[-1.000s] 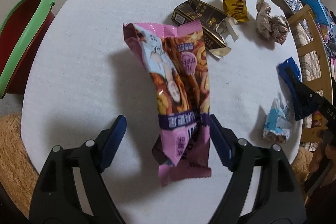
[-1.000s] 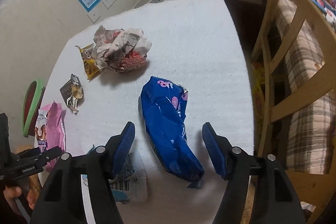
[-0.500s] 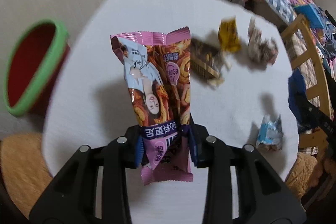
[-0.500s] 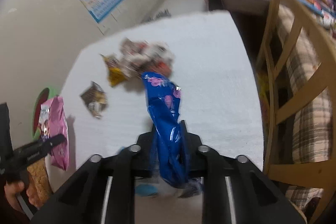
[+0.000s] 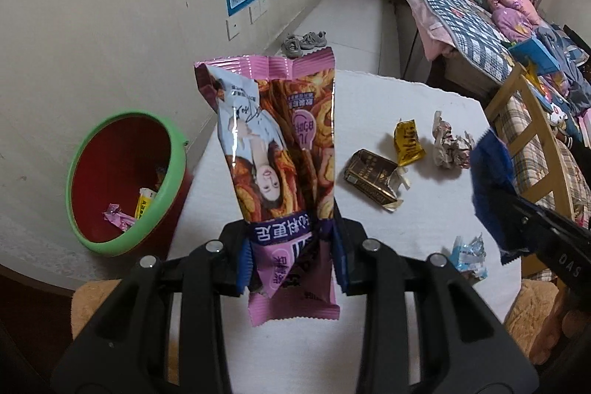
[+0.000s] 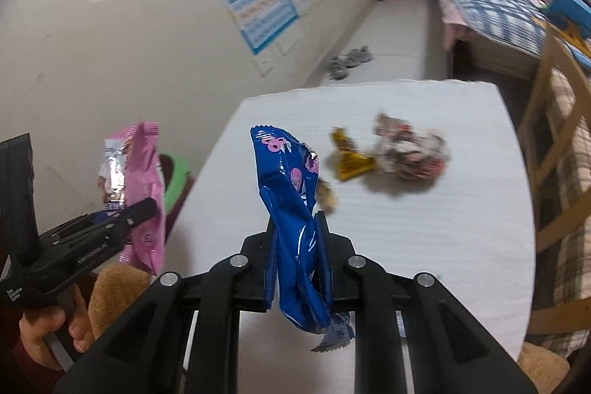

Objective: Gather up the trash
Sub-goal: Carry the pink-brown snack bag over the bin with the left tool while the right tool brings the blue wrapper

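Nearest to me, my left tongs (image 5: 291, 261) are clenched on the lower end of the pink snack bag (image 5: 277, 157), so it stands up clear of the worktop (image 5: 424, 209), ready, I judge, to be carried off. My right tongs (image 6: 297, 248) likewise pinch the blue wrapper (image 6: 291, 209) low down, its crumpled top free above the worktop. Taking the red bin (image 5: 122, 176) with its green rim as my mark: it sits off the worktop's left edge, a few scraps already inside, and the pink bag hangs just right of it. Farther right of the bin lie the dark carton (image 5: 373, 180), the yellow wrapper (image 5: 408, 143), the crumpled paper (image 5: 450, 146) and a pale blue scrap (image 5: 469, 255), all uncollected.
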`<state>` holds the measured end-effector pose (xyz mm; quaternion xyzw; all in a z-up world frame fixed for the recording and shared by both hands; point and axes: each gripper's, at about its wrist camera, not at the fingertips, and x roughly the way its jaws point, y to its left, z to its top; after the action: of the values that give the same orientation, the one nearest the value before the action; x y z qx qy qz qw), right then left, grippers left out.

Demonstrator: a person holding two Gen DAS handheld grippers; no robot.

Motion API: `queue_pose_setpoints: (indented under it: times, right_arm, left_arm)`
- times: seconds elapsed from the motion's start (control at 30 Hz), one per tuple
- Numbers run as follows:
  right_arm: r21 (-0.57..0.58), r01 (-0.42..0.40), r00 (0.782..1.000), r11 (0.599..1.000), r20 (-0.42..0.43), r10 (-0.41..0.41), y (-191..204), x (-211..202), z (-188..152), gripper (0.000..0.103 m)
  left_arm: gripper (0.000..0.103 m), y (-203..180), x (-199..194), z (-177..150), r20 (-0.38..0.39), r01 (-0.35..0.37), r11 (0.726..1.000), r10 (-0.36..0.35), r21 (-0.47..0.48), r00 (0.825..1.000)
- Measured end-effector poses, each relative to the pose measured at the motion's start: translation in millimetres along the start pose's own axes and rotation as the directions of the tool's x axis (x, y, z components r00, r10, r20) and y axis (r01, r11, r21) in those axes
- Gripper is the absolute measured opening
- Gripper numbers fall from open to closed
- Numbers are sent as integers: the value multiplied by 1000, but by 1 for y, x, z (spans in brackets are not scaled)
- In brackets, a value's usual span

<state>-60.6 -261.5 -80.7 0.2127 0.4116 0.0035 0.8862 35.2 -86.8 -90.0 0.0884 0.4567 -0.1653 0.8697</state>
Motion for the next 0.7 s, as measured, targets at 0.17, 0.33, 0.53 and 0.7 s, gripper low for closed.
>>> queue_pose_setpoints:
  times: [0.17,0.33,0.53,0.7]
  right_arm:
    - [-17,-58,998,998,-14,58,30,7,7,18]
    - [-70,-48,999,996,-3,48,52,8,10,18]
    - [-92,-63,998,994,-10,63,65,11,8,18]
    - [-119,-64,998,991,-8,64,78,11,8,18]
  left_arm:
    - [33,19,-6,-4,2,-8,1000,8,-27,1000]
    - [33,35,-11,-4,16,-9,999,9,-49,1000]
    - [33,47,-16,-7,27,-27,998,29,-60,999]
    - [33,59,-23,-8,45,-52,996,55,-74,997]
